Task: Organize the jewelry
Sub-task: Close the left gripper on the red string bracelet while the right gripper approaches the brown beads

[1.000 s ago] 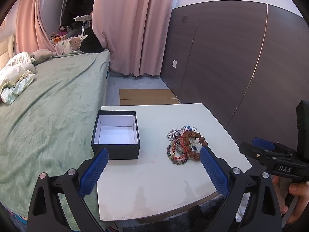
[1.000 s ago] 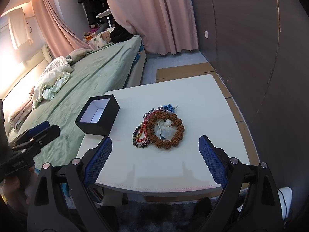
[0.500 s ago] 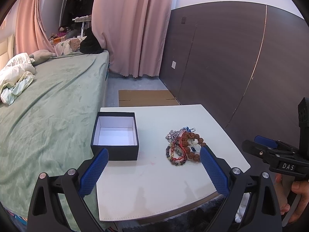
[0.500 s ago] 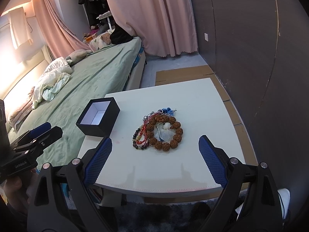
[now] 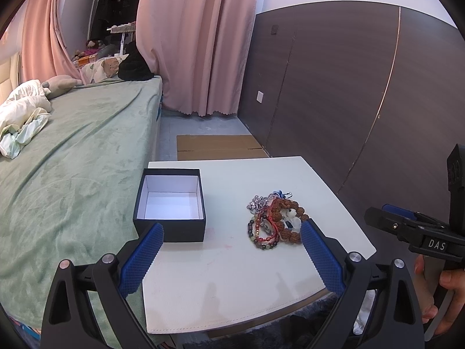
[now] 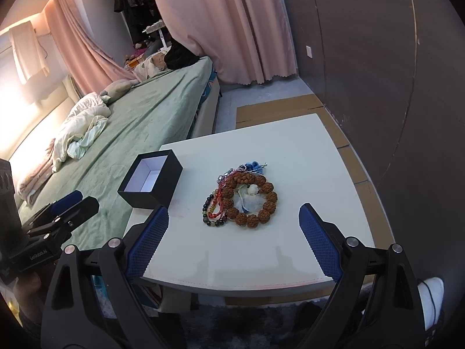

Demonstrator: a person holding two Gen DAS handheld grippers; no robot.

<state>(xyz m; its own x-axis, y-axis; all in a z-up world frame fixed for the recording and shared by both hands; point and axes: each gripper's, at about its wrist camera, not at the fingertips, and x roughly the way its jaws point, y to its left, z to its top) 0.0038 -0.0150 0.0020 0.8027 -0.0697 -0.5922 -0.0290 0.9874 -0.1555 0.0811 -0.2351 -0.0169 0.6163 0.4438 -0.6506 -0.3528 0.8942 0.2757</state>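
On the white worktop (image 5: 232, 276) sits a small black box (image 5: 170, 206) with no lid on it. The inside of the box is white, and nothing is in it. The box is near the left edge of the worktop, on the side next to the bed (image 5: 72, 174).

To the right of the box, well apart from it, lies a pile of jewelry (image 6: 241, 197). The biggest piece is a ring of fat brown beads (image 6: 252, 200). Something small and white (image 6: 249, 196) rests in the middle of that ring. On the left side of the ring, touching it, are a string of red beads (image 6: 218, 203) and a string of dark round beads (image 6: 209, 215). At the far end of the pile there is a silver chain (image 5: 258, 203) and a little blue piece (image 6: 252, 165). The pieces are all tangled up, so it is hard to tell where one ends.

The left gripper (image 5: 231, 248) hangs above the near edge of the worktop. Its blue fingers (image 5: 139, 258) are spread wide, and they hold nothing. The right gripper (image 6: 234, 240) hangs above the near edge too, in front of the jewelry. Its blue fingers (image 6: 318, 247) are also spread wide, with nothing between them.

The bed has a green blanket, and crumpled pale sheets (image 6: 81, 136) lie on it. Pink curtains (image 5: 194, 43) hang at the far end of the room. A dark wall (image 5: 348, 101) runs along the right side. A flat piece of cardboard (image 5: 218, 147) lies on the floor behind the worktop.
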